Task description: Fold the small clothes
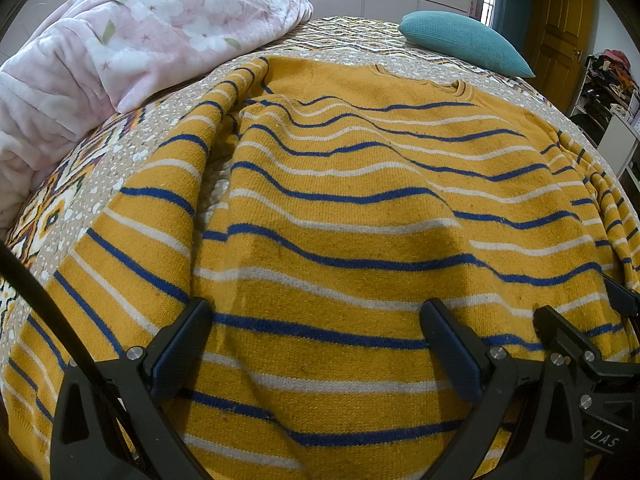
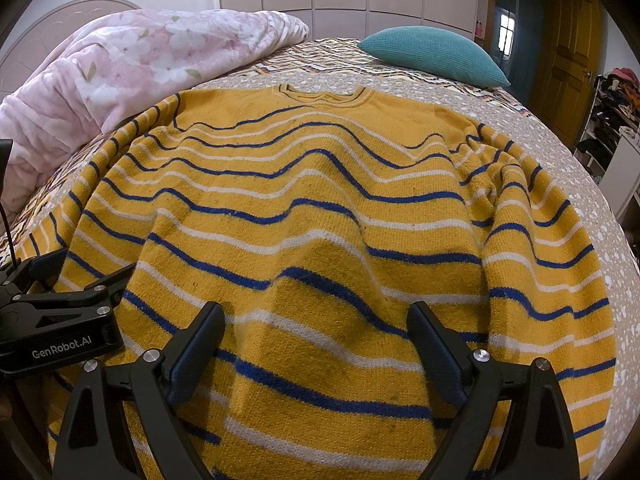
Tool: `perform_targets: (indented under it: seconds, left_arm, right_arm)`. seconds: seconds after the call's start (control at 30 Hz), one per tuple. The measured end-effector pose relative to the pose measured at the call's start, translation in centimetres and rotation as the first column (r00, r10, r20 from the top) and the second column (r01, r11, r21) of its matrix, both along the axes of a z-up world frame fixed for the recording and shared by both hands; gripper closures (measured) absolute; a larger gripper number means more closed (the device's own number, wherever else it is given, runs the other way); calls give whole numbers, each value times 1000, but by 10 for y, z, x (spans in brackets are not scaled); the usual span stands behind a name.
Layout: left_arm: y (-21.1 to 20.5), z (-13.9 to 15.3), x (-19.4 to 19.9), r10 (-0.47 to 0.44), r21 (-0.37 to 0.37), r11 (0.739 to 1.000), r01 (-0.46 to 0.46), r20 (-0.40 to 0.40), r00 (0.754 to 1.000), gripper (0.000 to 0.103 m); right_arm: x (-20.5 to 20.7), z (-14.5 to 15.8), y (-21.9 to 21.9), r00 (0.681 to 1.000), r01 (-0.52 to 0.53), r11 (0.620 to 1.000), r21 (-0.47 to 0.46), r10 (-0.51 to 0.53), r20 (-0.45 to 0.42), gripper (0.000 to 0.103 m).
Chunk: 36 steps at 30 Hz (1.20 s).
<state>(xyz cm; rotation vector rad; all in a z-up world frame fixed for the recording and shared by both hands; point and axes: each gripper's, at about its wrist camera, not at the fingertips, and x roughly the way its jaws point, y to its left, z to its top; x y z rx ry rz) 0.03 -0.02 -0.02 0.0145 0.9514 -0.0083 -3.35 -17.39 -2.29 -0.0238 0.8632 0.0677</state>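
Observation:
A mustard-yellow sweater (image 1: 360, 184) (image 2: 320, 208) with blue and white stripes lies spread flat on the bed, collar (image 2: 324, 94) at the far end and a sleeve lying along each side. My left gripper (image 1: 316, 312) hovers open above the sweater's lower left part, nothing between its fingers. My right gripper (image 2: 316, 316) hovers open above the lower middle of the sweater, also holding nothing. Each gripper shows in the other's view: the right one (image 1: 580, 340) at the right edge, the left one (image 2: 60, 316) at the left edge.
A patterned bedspread (image 2: 540, 136) covers the bed. A pink floral blanket (image 1: 132, 36) (image 2: 120, 68) is heaped at the far left. A teal pillow (image 1: 464, 40) (image 2: 432, 54) lies at the far right. Wardrobes, a wooden door and cluttered shelves stand beyond.

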Motion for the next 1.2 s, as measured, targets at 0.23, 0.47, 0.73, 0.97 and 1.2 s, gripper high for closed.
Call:
perform_targets:
  seconds: [0.23, 0.47, 0.73, 0.97, 1.2]
  left_arm:
    - [0, 0, 0, 0, 0, 1000, 0, 0, 1000, 0]
    - [0, 0, 0, 0, 0, 1000, 0, 0, 1000, 0]
    - [1, -1, 4, 4, 0, 1000, -4, -27, 1000, 0]
    - [-3, 2, 9, 17, 4, 1000, -17, 13, 1000, 0]
    - [6, 14, -3, 25, -11, 1000, -25, 48, 999, 6]
  right_arm:
    - [0, 0, 1, 1000, -4, 1000, -2, 4, -3, 7]
    - [0, 0, 1, 1000, -3, 1000, -4, 3, -2, 7]
    - [-1, -1, 2, 1000, -7, 1000, -5, 7, -4, 5]
    - [1, -4, 2, 999, -25, 1000, 2, 25, -25, 0]
    - [2, -4, 0, 999, -29, 999, 21, 29, -27, 0]
